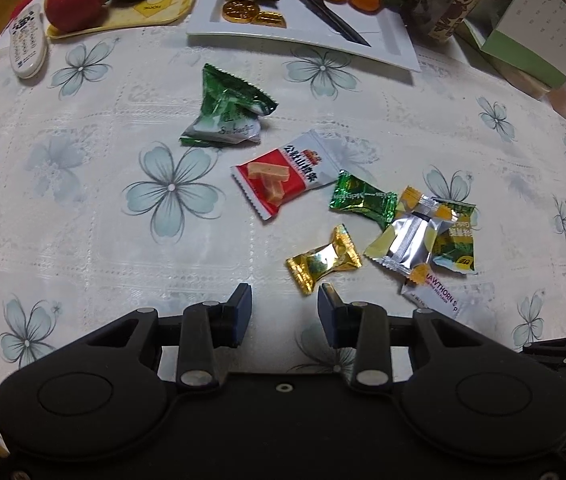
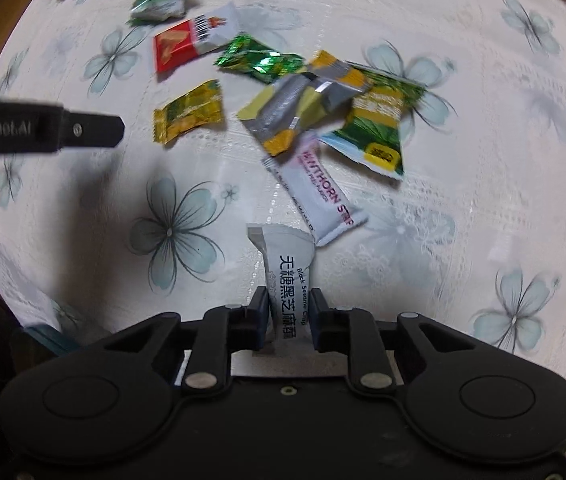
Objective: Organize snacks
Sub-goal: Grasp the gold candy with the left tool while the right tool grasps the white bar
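Observation:
Several wrapped snacks lie on the floral tablecloth. In the left wrist view I see a green pouch, a red and white packet, a small green candy, a gold candy, a silver and yellow packet over a green and yellow one, and a white hawthorn strip. My left gripper is open and empty, just short of the gold candy. My right gripper is shut on a white black sesame crisp packet, held above the cloth near the hawthorn strip.
A white tray at the back holds gold coins, tangerines, a dark packet and a knife. A yellow mat with an apple and kiwis, a remote, a calendar and boxes stand along the back. The left gripper's finger shows at the left of the right wrist view.

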`<state>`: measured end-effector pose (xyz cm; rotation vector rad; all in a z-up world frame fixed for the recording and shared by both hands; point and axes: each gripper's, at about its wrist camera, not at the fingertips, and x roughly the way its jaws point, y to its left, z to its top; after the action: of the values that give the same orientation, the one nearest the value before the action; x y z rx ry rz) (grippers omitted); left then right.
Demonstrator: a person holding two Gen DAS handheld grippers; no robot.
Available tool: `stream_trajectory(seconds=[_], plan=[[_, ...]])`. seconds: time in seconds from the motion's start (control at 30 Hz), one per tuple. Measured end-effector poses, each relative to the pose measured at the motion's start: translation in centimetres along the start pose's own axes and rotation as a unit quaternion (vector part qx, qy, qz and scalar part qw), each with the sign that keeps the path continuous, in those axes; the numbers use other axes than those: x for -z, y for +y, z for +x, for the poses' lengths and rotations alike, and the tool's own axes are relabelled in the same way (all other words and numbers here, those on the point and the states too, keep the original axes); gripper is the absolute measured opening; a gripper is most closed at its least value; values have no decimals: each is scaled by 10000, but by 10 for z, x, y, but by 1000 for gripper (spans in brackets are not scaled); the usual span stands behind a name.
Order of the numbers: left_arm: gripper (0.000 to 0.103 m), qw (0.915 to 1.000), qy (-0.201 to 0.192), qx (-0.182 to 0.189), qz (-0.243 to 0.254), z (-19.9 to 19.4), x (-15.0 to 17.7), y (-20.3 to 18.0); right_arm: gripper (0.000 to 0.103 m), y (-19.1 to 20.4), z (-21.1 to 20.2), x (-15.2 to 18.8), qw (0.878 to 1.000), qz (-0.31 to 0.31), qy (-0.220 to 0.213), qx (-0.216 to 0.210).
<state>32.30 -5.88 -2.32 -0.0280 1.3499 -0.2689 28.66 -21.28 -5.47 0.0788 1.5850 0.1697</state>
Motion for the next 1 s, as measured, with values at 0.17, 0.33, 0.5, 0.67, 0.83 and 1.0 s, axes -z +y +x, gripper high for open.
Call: stream_trajectory(seconds=[0.17,0.33,0.5,0.67,0.83,1.0], plan=[[46,9992,-147,-30,380,10,-5,-19,22,-30,-12,-10,9955,883,60,-348],[46,9954,-324,-214,872,17,-4,-39,22,-53,-26,-12,9892,1373,-29,-522],[46,9918,-262,-487,1153,30,-1,-50,22,-57,-40,-5,9876,1472,-127,-528],[47,9932,-198,-522,1026,39,-5,-47,22,-57,-44,-1,9867,1505,-180,-590],[47,9964,-139,-427,722,45,-11,-44,22,-55,-50,0,9863,1497,-251,-653],[47,9973,-119,-384,609,45,-14,-42,22,-54,-52,1,9862,1508,-255,-631]])
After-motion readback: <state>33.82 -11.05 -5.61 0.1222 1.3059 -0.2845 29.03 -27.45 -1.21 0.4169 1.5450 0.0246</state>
